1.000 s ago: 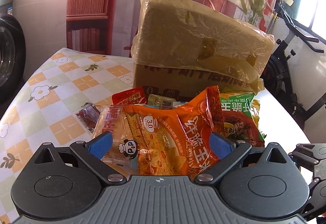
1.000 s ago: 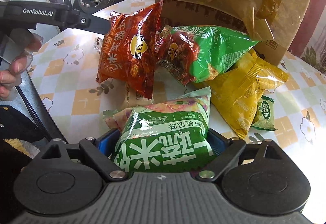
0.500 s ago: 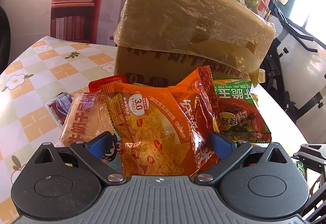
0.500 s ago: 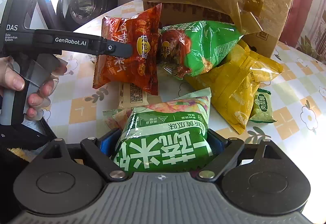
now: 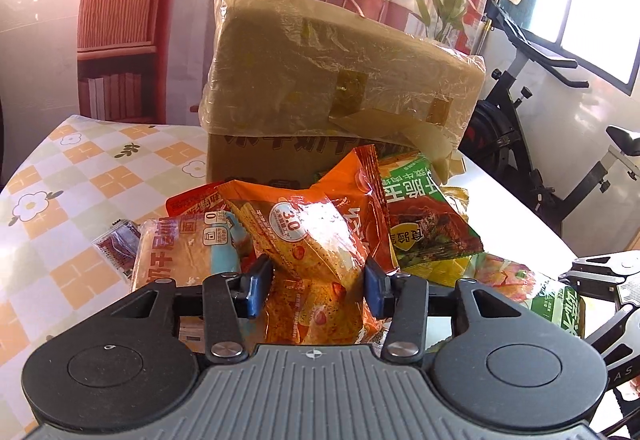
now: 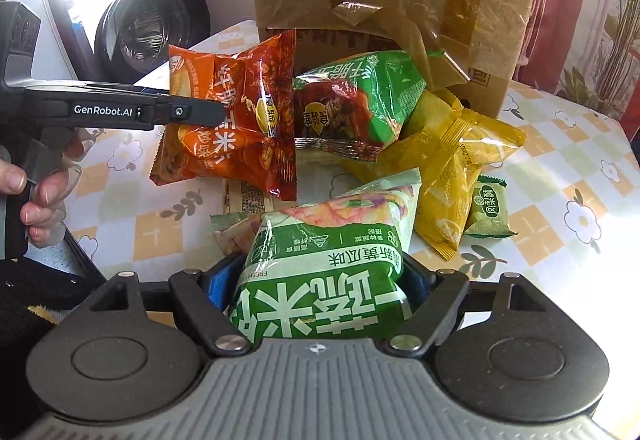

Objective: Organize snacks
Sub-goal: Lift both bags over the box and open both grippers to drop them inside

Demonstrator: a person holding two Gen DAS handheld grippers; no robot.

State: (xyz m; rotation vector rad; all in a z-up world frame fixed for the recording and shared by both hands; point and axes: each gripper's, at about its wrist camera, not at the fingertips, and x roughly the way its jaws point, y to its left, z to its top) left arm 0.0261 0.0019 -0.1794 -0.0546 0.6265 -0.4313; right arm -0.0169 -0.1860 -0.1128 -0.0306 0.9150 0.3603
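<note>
An orange snack bag (image 5: pixel 316 236) sits between the blue pads of my left gripper (image 5: pixel 316 284), whose jaws are closing and pinch its lower part. In the right wrist view that bag (image 6: pixel 240 128) hangs tilted from the left gripper (image 6: pixel 216 114) above the table. My right gripper (image 6: pixel 320 284) has its jaws closing on a green snack bag (image 6: pixel 320 252), with both pads against the bag's sides. The green bag (image 5: pixel 556 304) also shows at the right edge of the left wrist view.
A plastic-wrapped cardboard box (image 5: pixel 320 80) stands behind the pile on the checked tablecloth (image 5: pixel 80 176). Around lie a green-and-red bag (image 6: pixel 360 100), a yellow bag (image 6: pixel 452 160), a small green packet (image 6: pixel 488 208), a bread packet (image 5: pixel 176 256) and a dark sachet (image 5: pixel 116 248). A person's hand (image 6: pixel 40 192) grips the left tool.
The left gripper's jaws have gone from wide apart to pinching the orange bag, which now stands tilted up. The right gripper's jaws have narrowed a little on the green bag.
</note>
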